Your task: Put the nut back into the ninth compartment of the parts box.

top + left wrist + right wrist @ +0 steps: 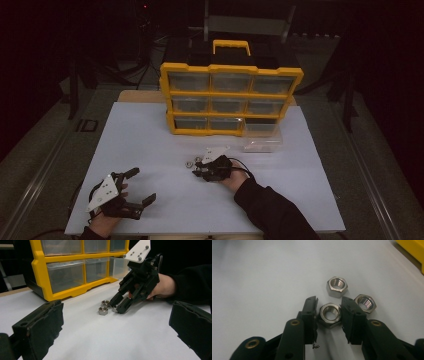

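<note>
My right fingers (pixel 328 312) were clamped on one nut (pixel 330 314), pads against opposite sides, the nut lying flat on the counter (pixel 150 145) in front of the organiser (pixel 231 95). Left fingers (pixel 138 186) stood wide open with nothing in them, resting near the counter's front left, well apart from the nuts. Main risk as I judged it: the grip was low and near the pad tips, on smooth steel, so if the pads sat on corners rather than flats the nut could twist and squirt out on lift. The right pad also sat just beside a second nut (pixel 365 303), touching or nearly, hard to tell; a sloppy lift could drag or flick it. A third nut (pixel 337 286) lay just ahead, clear of the pads. Any dropped nut could roll on that slick matte white counter. Materials: nuts were bright metal hexes with threaded bores and sharp edges; pads black, slightly frayed and soft-looking, some give; organiser was yellow hard plastic with clear drawers and a handle on top. One clear drawer (pixel 262 136) sat pulled out on the counter at its lower right, thin-walled and light, easy to shove if bumped.
</note>
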Demonstrator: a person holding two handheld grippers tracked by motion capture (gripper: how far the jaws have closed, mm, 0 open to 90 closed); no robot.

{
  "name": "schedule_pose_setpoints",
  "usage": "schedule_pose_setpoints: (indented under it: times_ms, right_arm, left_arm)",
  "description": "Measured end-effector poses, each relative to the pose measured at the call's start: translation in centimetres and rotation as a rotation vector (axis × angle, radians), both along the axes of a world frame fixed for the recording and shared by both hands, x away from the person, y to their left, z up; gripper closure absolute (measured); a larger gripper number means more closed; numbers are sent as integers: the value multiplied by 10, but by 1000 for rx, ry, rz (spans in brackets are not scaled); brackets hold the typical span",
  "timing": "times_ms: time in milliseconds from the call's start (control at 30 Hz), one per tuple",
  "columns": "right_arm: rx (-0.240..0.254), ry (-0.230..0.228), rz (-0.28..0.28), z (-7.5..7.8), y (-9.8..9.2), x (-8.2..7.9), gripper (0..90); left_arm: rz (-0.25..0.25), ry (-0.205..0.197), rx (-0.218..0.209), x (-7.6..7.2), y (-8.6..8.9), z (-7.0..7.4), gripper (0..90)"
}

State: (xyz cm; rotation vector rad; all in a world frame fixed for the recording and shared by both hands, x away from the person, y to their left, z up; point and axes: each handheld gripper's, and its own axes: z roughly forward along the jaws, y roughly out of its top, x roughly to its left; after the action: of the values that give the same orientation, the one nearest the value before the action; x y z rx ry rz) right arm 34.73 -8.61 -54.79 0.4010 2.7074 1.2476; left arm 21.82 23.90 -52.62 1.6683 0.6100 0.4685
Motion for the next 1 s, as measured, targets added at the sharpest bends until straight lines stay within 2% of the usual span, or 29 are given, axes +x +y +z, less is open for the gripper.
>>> schedule_pose_setpoints:
  times_ms: [267, 467, 667, 833, 1000]
  right_arm:
    - [1, 25, -8, 1, 0, 1, 701]
    - [-7, 41, 0, 8, -1, 1, 703]
    - [7, 45, -14, 22, -7, 1, 703]
    - [5, 39, -30, 39, -13, -2, 703]
    - [9, 53, -57, 57, -20, -2, 703]
  left_arm:
    - [0, 4, 0, 0, 0, -1, 0]
    - [0, 5, 2, 1, 0, -1, 0]
    - [0, 4, 3, 1, 0, -1, 0]
    - [2, 5, 1, 1, 0, -2, 0]
    - [4, 6, 1, 2, 0, -2, 0]
